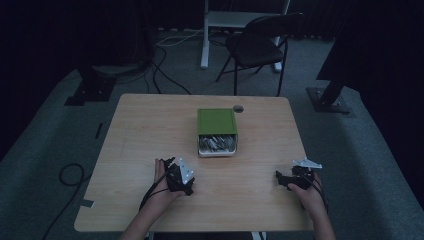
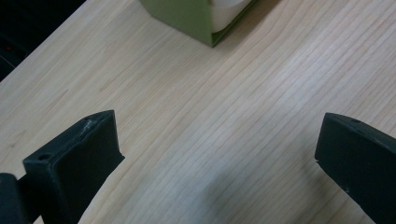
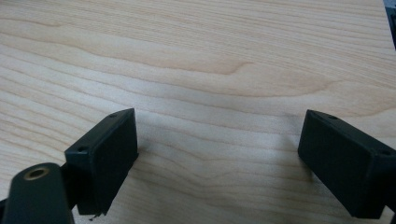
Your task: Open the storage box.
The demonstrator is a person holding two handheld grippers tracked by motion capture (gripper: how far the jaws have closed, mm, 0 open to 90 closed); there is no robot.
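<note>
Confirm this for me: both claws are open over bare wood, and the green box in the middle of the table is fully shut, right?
Not quite. The green box is not fully shut: the high view shows its near end open, with pale contents showing inside. The rest holds: the left claw and the right claw each stand open over bare wood of the table.
</note>
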